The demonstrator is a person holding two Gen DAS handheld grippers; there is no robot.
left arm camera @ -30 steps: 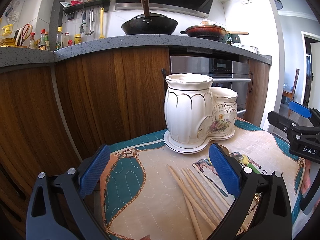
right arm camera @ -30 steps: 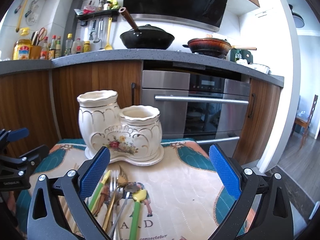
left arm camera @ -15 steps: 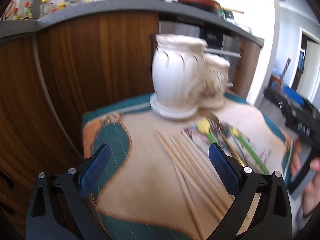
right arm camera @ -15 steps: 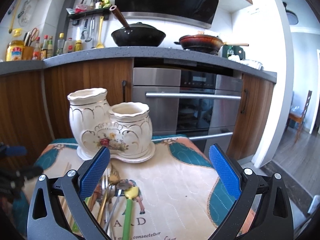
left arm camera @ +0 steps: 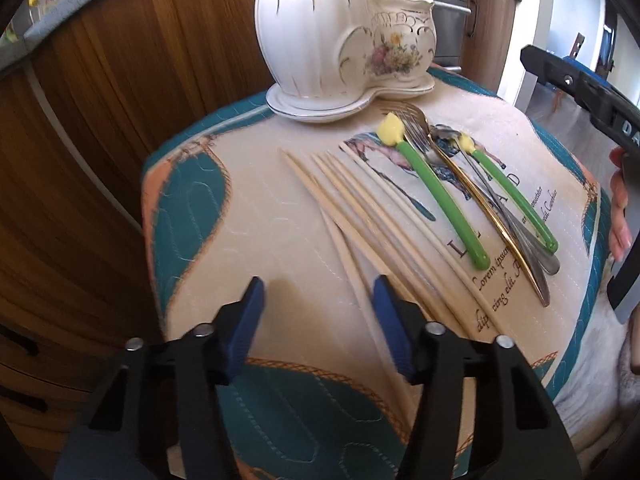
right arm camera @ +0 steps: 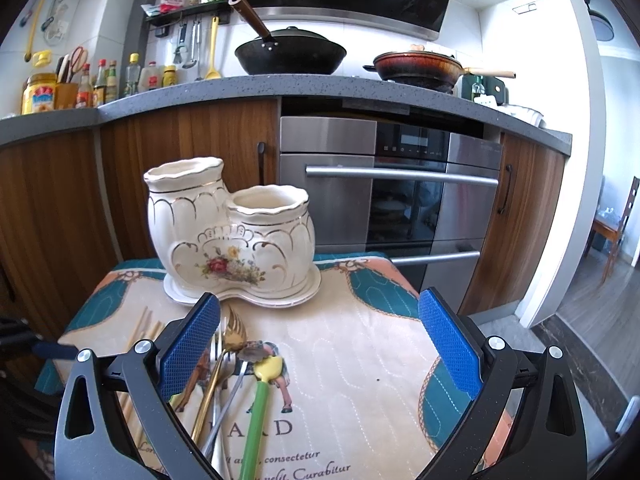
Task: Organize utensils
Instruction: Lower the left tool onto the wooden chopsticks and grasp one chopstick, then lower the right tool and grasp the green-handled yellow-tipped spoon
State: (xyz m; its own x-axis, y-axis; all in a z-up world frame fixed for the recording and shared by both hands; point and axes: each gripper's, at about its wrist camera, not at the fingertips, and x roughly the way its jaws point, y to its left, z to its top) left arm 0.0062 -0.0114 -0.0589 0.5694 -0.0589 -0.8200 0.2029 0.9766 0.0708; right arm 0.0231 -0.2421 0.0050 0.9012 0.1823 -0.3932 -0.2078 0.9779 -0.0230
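The left gripper (left arm camera: 318, 300) points down at the mat (left arm camera: 248, 220). Its blue jaws are closing, with only bare mat between them. One blue pad sits just beside the near ends of the wooden chopsticks (left arm camera: 360, 216), which lie in a loose bunch on the mat. Next to them lie a green-handled spoon (left arm camera: 434, 192), a gold fork (left arm camera: 448, 168), grey metal cutlery (left arm camera: 516, 224) and a second green-handled spoon (left arm camera: 506, 192). Behind them all stands the white flowered utensil holder (left arm camera: 340, 36) with two cups, on its own saucer. The right gripper (right arm camera: 320, 344) has its jaws wide apart, holding nothing, with the cutlery below it.
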